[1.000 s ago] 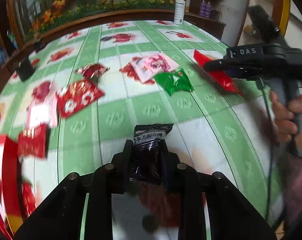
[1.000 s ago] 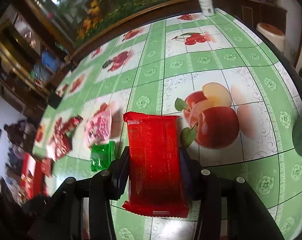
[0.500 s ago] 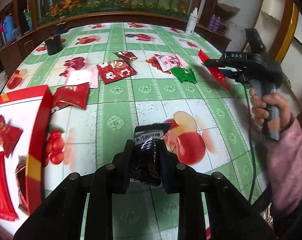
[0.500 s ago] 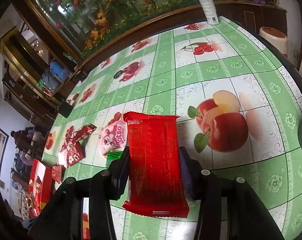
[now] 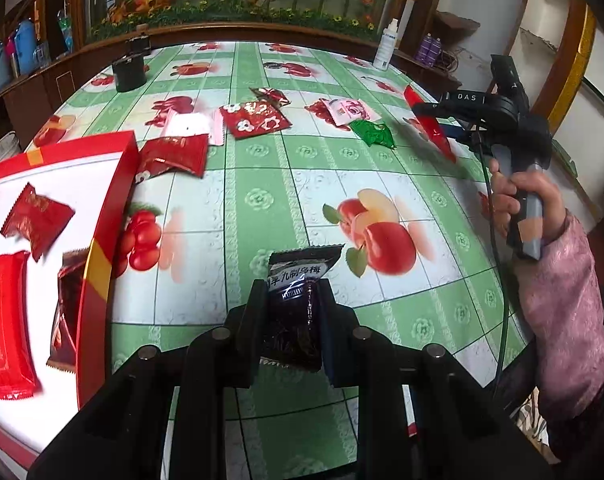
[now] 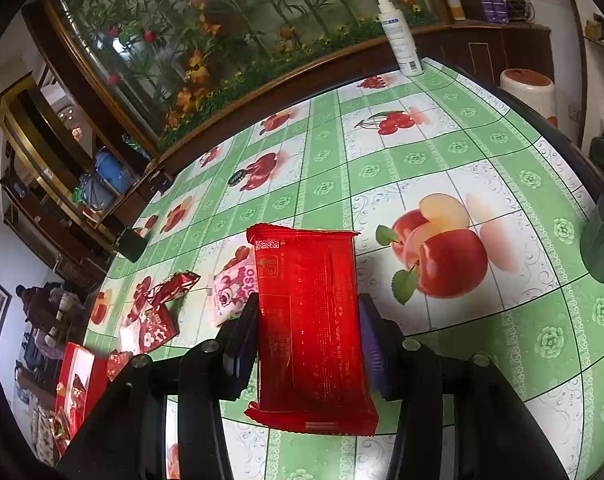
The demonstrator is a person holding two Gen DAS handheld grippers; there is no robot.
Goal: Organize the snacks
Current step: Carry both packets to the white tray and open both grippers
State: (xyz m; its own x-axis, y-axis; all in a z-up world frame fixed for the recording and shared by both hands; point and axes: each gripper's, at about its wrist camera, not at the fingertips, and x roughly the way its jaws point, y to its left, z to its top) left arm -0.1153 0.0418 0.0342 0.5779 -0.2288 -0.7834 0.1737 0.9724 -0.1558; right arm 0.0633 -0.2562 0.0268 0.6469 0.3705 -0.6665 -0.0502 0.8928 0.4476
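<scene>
red box (image 5: 114, 200) nearer, left hand-held gripper (image 5: 292, 304) clamping black packet (image 5: 298, 300)

Both grippers are matte black, each finger arm set with round silver screws; the right gripper (image 5: 436, 120) carries white "DAS" lettering, a grey handle and a dark trailing cable (image 5: 502, 280). The person wears a pink patterned sleeve (image 5: 562, 320).

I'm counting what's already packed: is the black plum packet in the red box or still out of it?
Out. The black plum packet is clamped in the left gripper above the tablecloth, right of the red box.
</scene>
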